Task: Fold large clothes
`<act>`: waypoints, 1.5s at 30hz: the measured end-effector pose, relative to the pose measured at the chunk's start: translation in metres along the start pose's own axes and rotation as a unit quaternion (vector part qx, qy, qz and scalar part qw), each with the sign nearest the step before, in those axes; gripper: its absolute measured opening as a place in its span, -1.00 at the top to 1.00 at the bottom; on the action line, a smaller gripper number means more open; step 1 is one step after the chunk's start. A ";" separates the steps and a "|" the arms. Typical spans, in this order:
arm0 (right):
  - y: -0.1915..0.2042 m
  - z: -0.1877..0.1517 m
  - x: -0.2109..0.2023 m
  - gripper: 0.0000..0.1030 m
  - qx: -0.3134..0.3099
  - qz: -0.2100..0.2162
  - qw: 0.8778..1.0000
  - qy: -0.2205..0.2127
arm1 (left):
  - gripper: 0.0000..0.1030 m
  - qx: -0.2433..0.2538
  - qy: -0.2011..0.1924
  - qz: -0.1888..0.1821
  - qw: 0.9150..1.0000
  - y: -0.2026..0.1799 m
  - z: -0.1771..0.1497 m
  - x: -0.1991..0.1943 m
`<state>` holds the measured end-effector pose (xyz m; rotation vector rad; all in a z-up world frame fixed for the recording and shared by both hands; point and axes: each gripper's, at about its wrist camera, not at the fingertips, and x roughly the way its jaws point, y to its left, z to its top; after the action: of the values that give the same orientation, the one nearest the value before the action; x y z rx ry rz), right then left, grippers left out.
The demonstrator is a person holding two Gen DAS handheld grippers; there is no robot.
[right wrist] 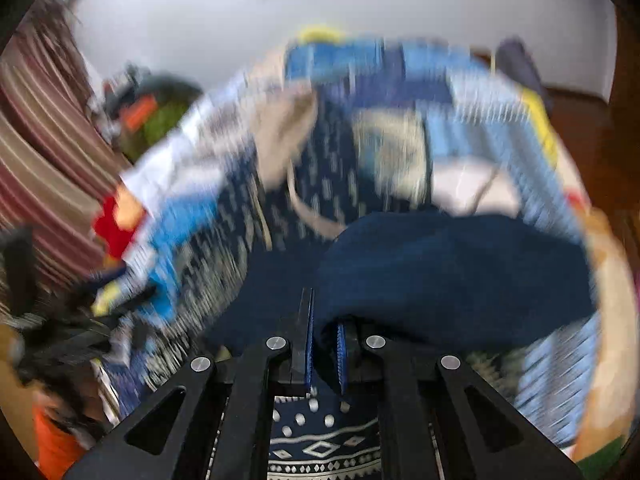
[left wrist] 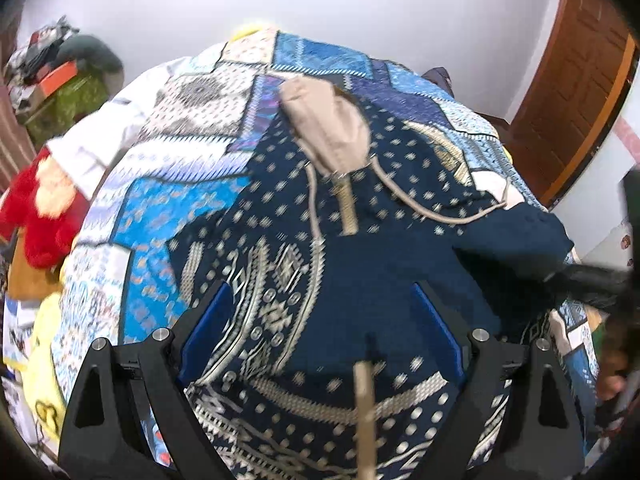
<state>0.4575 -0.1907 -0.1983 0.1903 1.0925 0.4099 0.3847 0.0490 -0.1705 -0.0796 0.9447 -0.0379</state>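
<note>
On the bed's blue patchwork quilt (left wrist: 168, 208), the navy patterned garment (left wrist: 304, 280) lay spread with a beige pouch (left wrist: 326, 128) at its far end. Your left tool (left wrist: 322, 332) hung released above it; your right tool (right wrist: 324, 352) was clenched on a navy fold.

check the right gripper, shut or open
Shut: the right gripper has its blue pads nearly together, pinching a fold of the navy garment that bulges up ahead of them.
</note>
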 end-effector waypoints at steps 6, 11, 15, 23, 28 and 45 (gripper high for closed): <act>-0.033 -0.038 0.046 0.85 0.063 -0.003 0.994 0.088 | -0.75 0.006 0.028 -0.001 1.000 0.008 -0.020 0.005; -0.051 -0.051 0.025 0.85 0.089 0.028 0.989 0.115 | -0.75 0.033 0.033 -0.011 0.999 -0.018 -0.020 0.008; -0.057 -0.065 -0.004 0.85 0.070 0.027 0.992 0.106 | -0.75 0.062 0.033 -0.042 0.997 -0.055 -0.010 0.007; -0.089 -0.081 -0.067 0.85 0.042 -0.022 0.998 0.042 | -0.75 0.123 0.048 -0.136 0.982 -0.158 0.019 0.017; -0.117 -0.098 -0.047 0.85 0.072 -0.029 0.995 0.070 | -0.76 0.198 0.076 -0.078 0.974 -0.209 0.008 0.065; -0.198 -0.115 -0.137 0.85 0.103 -0.156 0.982 -0.022 | -0.81 0.211 0.060 -0.076 0.973 -0.238 0.039 0.058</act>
<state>0.3461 -0.4326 -0.2073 0.2056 1.1000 0.0110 0.4512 -0.1898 -0.1744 0.2466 1.0332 -0.3867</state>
